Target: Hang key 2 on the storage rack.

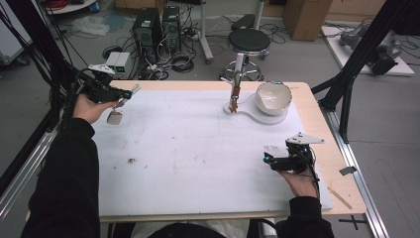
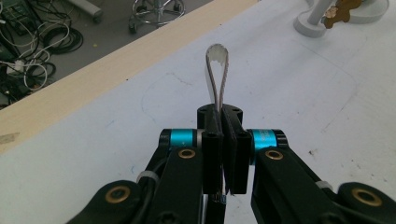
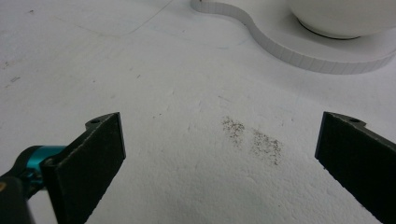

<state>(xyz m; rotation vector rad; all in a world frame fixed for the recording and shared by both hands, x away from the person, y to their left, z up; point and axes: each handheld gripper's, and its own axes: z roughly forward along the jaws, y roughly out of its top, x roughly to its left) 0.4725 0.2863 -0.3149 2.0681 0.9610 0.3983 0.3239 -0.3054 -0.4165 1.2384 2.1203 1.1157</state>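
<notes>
The left gripper (image 2: 223, 119), up at the table's far left corner, has its black jaws pressed together on the handle of a thin, shiny metal spoon (image 2: 217, 70), seen edge-on in the left gripper view; in the high view the spoon's bowl (image 1: 115, 117) hangs down just above the mat's left edge. The right gripper (image 3: 219, 140), near the right front corner, holds its flat matt jaws wide apart with nothing between them, over a faint scatter of dark specks (image 3: 254, 137). The table (image 1: 317, 111) is pale wood under a white, grainy mat (image 1: 198, 148). Toward the far right edge, a glossy white bowl (image 1: 273, 97) sits on a smooth white curved base (image 1: 257, 116), beside what may be a small brown figure (image 1: 235, 96). No writing is legible.
</notes>
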